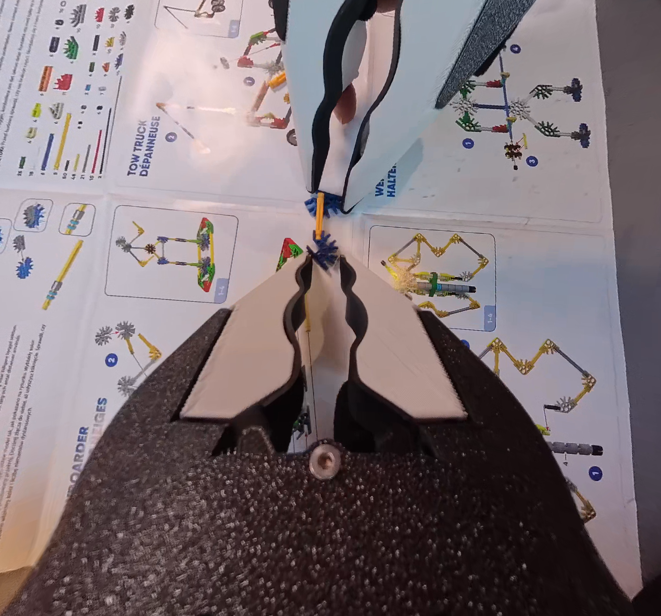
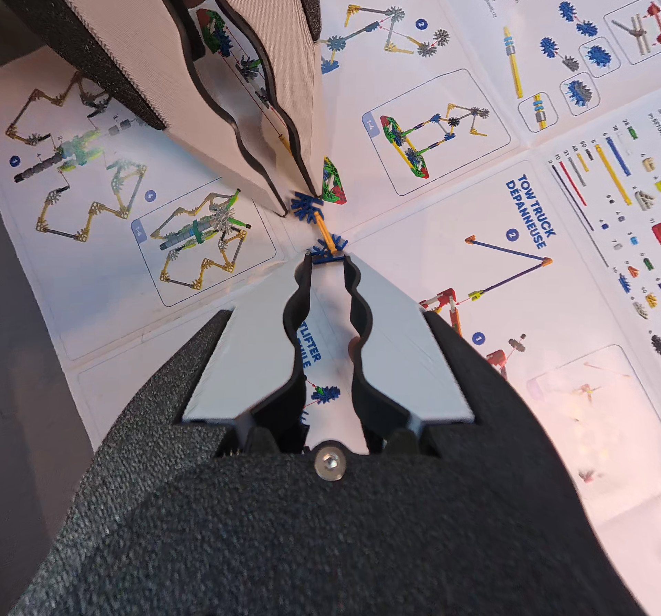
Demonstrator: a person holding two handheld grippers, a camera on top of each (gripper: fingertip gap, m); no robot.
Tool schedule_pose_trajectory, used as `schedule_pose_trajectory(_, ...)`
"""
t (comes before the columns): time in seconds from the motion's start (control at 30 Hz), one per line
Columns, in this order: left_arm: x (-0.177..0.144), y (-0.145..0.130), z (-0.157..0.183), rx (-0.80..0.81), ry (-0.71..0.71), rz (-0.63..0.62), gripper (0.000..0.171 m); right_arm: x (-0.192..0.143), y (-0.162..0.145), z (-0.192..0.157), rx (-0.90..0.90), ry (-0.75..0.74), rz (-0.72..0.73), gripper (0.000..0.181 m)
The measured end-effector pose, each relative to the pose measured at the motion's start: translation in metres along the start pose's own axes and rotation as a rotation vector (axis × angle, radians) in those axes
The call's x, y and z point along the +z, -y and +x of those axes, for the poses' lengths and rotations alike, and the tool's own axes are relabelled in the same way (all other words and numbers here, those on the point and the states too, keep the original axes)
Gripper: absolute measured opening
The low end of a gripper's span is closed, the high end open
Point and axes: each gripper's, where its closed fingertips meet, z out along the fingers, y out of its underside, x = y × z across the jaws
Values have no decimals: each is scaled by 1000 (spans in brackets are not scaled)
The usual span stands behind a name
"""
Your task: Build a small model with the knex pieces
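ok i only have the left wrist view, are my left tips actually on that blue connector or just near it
observer: right wrist view shows the left gripper side-on, one tip against each side of the left blue connector, so it looks pinched.
operator: and how is the right one gripped
observer: the right gripper clamps only the near edge of the right blue connector; most of it sticks out past the tips.
operator: rod reaching mine yet
observer: from that side the yellow rod runs from the right connector and its end touches yours; whether it's seated, can't tell.
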Motion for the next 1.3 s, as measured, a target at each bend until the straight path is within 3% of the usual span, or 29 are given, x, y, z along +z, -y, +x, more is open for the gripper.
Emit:
schedule_pose_trajectory(0.17,1,2,0,-131,82,1,10,-15,-10,3,-110,42,28,16)
schedule_pose_trajectory(0.4,11,29,-1,-414,129,122,0,-55,-43,24,-174,26,33,16)
schedule_pose_trajectory(0.6,16,43,7,-376,125,105,1,-56,-46,17,-169,23,80,16)
schedule_pose_trajectory(0.7,-12,17,-8,-304,225,10,28,-55,-52,16,-186,12,73,16)
schedule_pose_trajectory(0.87,-49,-54,-16,-326,290,-124,42,-66,-68,29,-148,-9,58,16)
schedule_pose_trajectory(1.3,-29,-34,-11,-303,239,-44,34,-84,-88,42,-30,-79,54,16)
